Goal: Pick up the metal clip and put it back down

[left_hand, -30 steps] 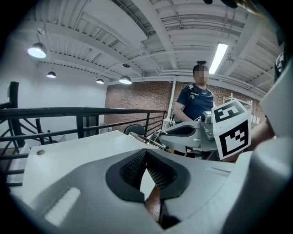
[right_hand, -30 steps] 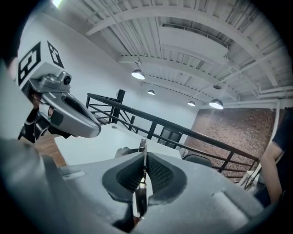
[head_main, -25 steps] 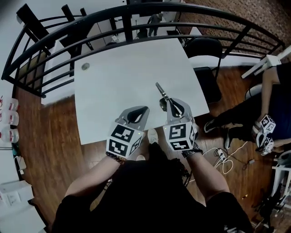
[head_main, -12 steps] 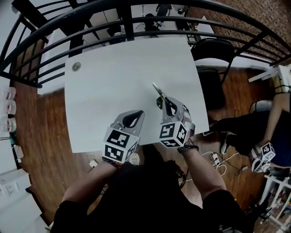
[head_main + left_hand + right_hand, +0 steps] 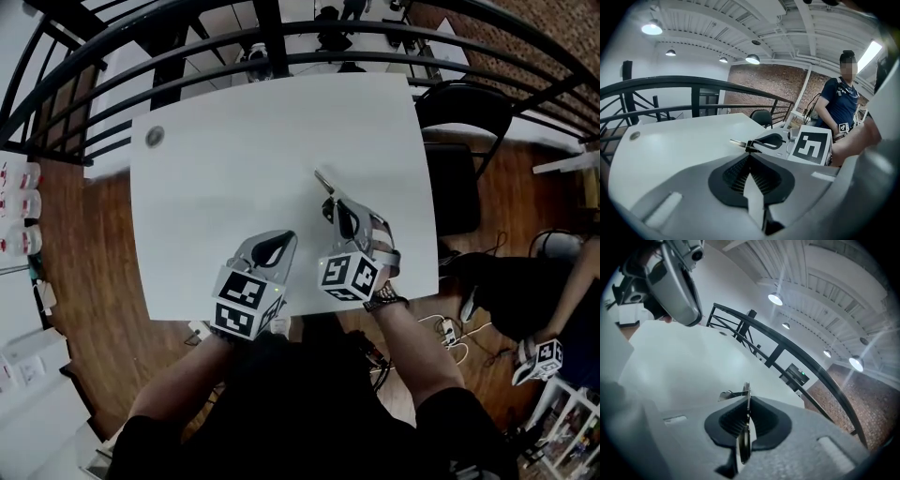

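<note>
Rt gripper point(image 5: 334, 202) now sits further in from white tabletop's point(image 5: 234, 159) right edge. 2 grippers, 1 metal clip point(image 5: 323, 180): thin, flat, shiny, pinched in rt jaws over near-right part. Left gripper point(image 5: 289, 238) closed, empty. 1 small round disc point(image 5: 155, 137), far-left corner.

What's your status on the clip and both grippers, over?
Right gripper shut on metal clip, over the white table. Left gripper shut, empty, alongside. Nothing near the clip; small round disc at far left corner.
</note>
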`<state>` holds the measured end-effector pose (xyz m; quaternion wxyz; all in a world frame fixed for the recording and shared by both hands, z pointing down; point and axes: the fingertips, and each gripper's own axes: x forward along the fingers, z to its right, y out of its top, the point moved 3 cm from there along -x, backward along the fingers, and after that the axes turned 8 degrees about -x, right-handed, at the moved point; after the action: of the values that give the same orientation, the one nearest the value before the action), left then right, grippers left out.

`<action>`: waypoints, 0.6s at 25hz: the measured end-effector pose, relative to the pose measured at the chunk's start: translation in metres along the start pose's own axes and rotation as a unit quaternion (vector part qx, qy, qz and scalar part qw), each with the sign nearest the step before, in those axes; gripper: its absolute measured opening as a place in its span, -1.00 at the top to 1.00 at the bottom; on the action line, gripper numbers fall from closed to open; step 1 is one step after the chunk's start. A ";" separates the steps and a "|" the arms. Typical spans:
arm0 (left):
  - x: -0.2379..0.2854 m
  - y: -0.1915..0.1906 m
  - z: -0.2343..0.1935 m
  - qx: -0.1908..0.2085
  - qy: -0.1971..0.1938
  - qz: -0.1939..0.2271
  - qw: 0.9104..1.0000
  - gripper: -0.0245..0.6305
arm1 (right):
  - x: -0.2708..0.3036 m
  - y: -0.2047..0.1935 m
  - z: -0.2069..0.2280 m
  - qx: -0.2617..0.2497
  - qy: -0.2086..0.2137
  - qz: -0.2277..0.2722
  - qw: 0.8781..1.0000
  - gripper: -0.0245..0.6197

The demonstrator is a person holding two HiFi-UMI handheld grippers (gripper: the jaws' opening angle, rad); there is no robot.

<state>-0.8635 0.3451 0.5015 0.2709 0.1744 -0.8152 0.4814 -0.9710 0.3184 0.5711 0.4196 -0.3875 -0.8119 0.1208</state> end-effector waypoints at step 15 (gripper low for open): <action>0.012 -0.001 -0.024 -0.005 0.028 -0.001 1.000 0.88 | 0.026 -0.008 -0.029 -0.049 0.006 0.003 0.999 0.78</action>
<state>-0.8653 0.3655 0.5188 0.2954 0.1605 -0.8092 0.4818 -0.9613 0.3284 0.6083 0.4043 -0.4105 -0.8134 0.0801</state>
